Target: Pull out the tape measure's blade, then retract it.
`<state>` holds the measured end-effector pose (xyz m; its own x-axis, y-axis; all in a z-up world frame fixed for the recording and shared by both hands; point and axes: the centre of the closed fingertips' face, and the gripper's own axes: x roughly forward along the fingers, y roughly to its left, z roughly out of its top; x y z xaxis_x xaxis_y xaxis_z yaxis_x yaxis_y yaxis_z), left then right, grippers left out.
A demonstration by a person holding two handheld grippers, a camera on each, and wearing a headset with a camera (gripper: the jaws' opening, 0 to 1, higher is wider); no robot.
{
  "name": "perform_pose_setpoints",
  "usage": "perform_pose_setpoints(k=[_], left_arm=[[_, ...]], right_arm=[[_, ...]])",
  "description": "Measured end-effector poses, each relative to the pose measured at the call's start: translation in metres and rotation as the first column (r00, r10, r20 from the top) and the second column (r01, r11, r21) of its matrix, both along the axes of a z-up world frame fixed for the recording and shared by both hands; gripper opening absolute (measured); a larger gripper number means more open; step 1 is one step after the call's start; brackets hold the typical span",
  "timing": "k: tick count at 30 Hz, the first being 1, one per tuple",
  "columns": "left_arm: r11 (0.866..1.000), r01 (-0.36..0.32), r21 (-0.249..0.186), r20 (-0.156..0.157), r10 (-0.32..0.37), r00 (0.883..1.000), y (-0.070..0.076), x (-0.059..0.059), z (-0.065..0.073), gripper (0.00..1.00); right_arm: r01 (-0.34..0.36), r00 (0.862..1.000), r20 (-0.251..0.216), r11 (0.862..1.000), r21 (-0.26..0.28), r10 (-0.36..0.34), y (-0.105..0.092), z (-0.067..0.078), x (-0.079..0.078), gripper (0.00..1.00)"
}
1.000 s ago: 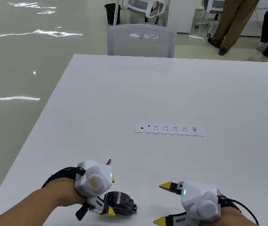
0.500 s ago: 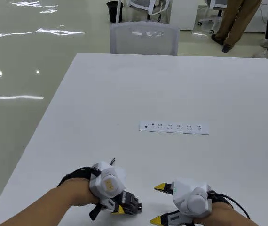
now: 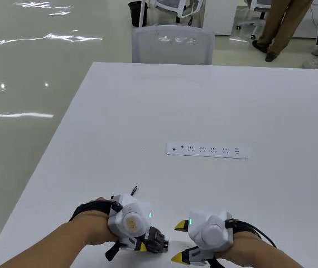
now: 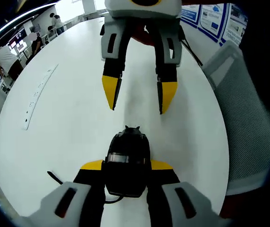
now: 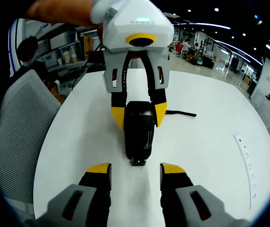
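The tape measure (image 4: 128, 163) was found close to the near edge of the table (image 3: 203, 100), clamped across its case by the left gripper (image 3: 142, 245). No blade was drawn out yet. The step in hand was judged to be catching the hook at the case's front. It should be pinched squarely and pulled straight away, with the case held firm. The right gripper (image 5: 136, 169) was spread wide and held nothing, its 2 jaws set just short of the case's front. A power strip (image 3: 208, 150) lay nearer the table's middle.
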<state>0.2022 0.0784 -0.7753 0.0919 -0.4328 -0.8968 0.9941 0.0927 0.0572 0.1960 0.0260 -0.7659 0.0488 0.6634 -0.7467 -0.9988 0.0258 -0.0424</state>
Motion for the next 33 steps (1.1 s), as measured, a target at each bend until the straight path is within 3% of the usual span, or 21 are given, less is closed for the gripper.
perform_pose_setpoints(k=[2, 5, 9, 15, 21, 27, 33], left_arm=[[1.000, -0.003, 0.002, -0.009, 0.003, 1.000, 0.000, 0.000, 0.000, 0.28], [1.000, -0.026, -0.001, -0.022, 0.026, 0.999, 0.000, 0.002, 0.000, 0.28], [1.000, -0.021, 0.002, -0.014, 0.021, 1.000, 0.000, 0.002, -0.001, 0.28], [1.000, -0.021, -0.003, -0.012, 0.021, 1.000, 0.000, 0.002, -0.001, 0.28], [0.999, -0.038, -0.032, -0.035, 0.037, 0.999, 0.000, 0.004, -0.001, 0.28], [0.999, -0.025, -0.020, -0.033, 0.024, 0.999, -0.001, 0.004, -0.001, 0.29], [0.999, -0.028, -0.020, -0.034, 0.028, 0.999, -0.001, 0.004, -0.001, 0.29]], right_arm=[[0.005, 1.000, 0.009, 1.000, -0.024, -0.005, 0.003, -0.003, 0.002, 0.43], [0.049, 0.998, -0.040, 0.997, -0.051, -0.051, 0.005, -0.013, 0.004, 0.41], [0.014, 0.998, -0.066, 0.998, -0.066, -0.018, 0.010, -0.022, 0.001, 0.33], [-0.014, 0.999, -0.053, 0.995, -0.099, 0.009, 0.012, -0.028, 0.003, 0.32], [-0.021, 0.998, -0.067, 0.995, -0.098, 0.014, 0.016, -0.031, 0.001, 0.29], [-0.043, 0.996, -0.080, 0.991, -0.127, 0.032, 0.014, -0.034, 0.001, 0.21], [-0.068, 0.995, -0.083, 0.988, -0.141, 0.057, 0.019, -0.039, -0.002, 0.22]])
